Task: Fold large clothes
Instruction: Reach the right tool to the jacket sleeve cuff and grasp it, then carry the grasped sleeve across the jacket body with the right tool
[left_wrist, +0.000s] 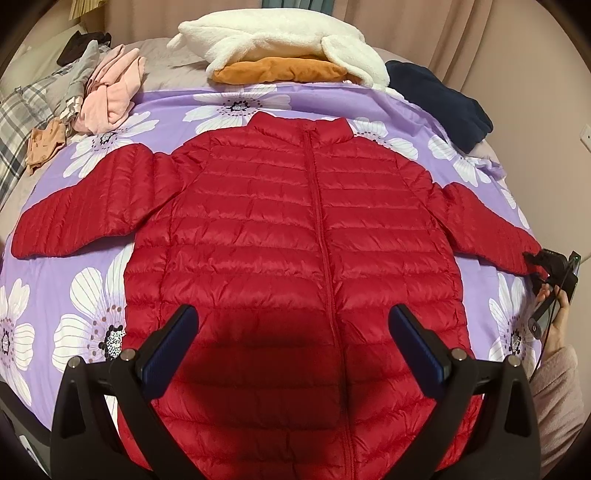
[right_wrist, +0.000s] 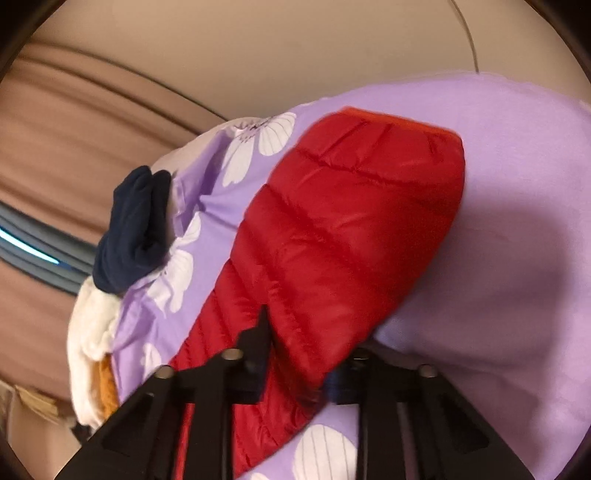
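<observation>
A red quilted puffer jacket (left_wrist: 303, 236) lies flat, zipped, front up, on a purple floral bedspread (left_wrist: 92, 295), sleeves spread out. My left gripper (left_wrist: 291, 325) is open and empty, hovering above the jacket's lower front. My right gripper (left_wrist: 535, 264) is at the cuff of the jacket's right-hand sleeve (left_wrist: 487, 229). In the right wrist view, my right gripper (right_wrist: 299, 365) is shut on that red sleeve (right_wrist: 343, 229), with the cuff end sticking out past the fingers.
A white fleece (left_wrist: 280, 40) on an orange garment (left_wrist: 277, 70) lies at the bed's far edge. A navy garment (left_wrist: 443, 99) is at the far right; it also shows in the right wrist view (right_wrist: 133, 229). Pink clothes (left_wrist: 110, 92) and plaid clothes (left_wrist: 22, 118) lie far left. Curtains hang behind.
</observation>
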